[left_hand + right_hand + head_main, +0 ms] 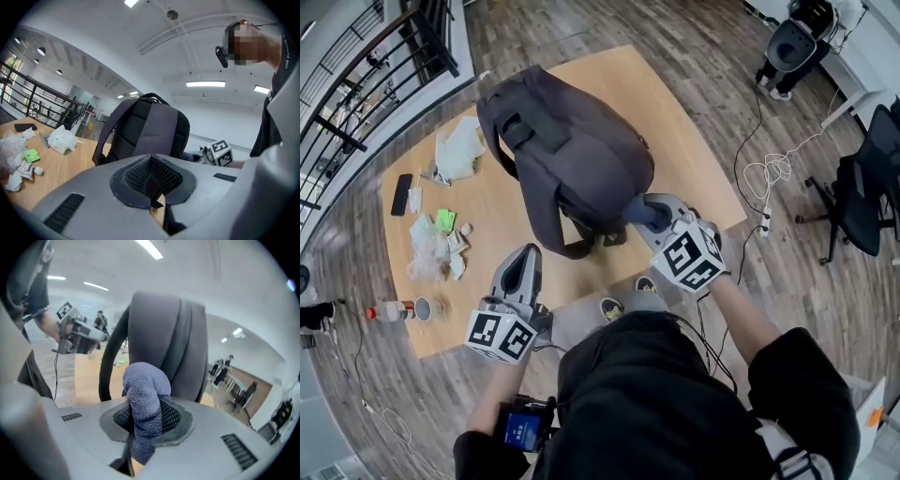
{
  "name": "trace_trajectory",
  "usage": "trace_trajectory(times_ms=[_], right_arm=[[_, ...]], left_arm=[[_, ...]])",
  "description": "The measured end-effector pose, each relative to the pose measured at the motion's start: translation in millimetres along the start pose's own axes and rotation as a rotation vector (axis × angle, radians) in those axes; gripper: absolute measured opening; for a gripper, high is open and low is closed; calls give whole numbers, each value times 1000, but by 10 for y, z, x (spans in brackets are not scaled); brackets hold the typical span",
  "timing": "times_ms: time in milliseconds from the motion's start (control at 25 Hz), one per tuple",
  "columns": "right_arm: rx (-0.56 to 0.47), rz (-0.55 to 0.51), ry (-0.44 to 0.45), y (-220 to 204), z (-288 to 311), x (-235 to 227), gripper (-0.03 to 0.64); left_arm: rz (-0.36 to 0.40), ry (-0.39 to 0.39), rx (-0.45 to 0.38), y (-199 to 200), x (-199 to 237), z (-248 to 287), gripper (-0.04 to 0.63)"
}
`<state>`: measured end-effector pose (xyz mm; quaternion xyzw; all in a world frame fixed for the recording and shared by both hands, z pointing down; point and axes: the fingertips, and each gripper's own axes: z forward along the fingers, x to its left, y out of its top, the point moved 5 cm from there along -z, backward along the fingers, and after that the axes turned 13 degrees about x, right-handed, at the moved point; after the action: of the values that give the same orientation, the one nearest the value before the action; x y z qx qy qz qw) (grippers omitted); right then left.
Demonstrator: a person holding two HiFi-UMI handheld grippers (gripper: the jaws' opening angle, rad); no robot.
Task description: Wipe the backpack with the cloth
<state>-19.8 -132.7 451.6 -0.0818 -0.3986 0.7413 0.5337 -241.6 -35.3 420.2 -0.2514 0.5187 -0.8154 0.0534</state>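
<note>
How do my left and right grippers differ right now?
The left gripper is shut on nothing; the right gripper is shut on the cloth. The left hangs by the table's near edge, apart from the backpack; the right is at the backpack's side. Both have their jaws closed.

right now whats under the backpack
The backpack stands on the wooden table, a strap curling out at its near edge. The tabletop directly beneath it is covered by the bag, so anything lying there cannot be seen.
</note>
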Motion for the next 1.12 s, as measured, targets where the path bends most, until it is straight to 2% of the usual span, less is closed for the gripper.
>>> trace_trajectory(times_ms=[80, 160, 400, 560, 640, 760, 800, 880, 1000, 1080, 1120], right_arm=[[-81, -72, -47, 366, -351, -118, 77], [-157, -99, -82, 689, -607, -248, 77], [-267, -133, -105, 1287, -833, -568, 77], [-397, -142, -155, 1716, -1033, -661, 77], [-430, -162, -144, 1931, -1017, -602, 77], [-473, -233, -71, 2210, -938, -279, 77], [-480, -273, -73, 2274, -906, -191, 77], [-448, -320, -149, 2276, -843, -218, 77], [-377, -204, -266, 1998, -801, -676, 77], [-372, -140, -261, 1873, -843, -799, 77], [-380, -150, -226, 1878, -879, -714, 77]], left_arm=[[1, -8, -2, 22, -42, 30, 15], [4, -13, -7, 54, -62, 58, 15], [20, -23, -21, 97, -132, 49, 15], [21, -16, -22, 89, -134, 27, 15], [19, -12, -22, 64, -132, 12, 15], [13, -9, -17, 25, -120, 8, 15], [8, -6, -17, 27, -114, 4, 15], [3, -3, -24, 42, -105, -23, 15], [10, 6, -32, 41, -80, -94, 15], [12, 10, -24, 13, -48, -103, 15], [9, 10, -18, 2, -36, -89, 15]])
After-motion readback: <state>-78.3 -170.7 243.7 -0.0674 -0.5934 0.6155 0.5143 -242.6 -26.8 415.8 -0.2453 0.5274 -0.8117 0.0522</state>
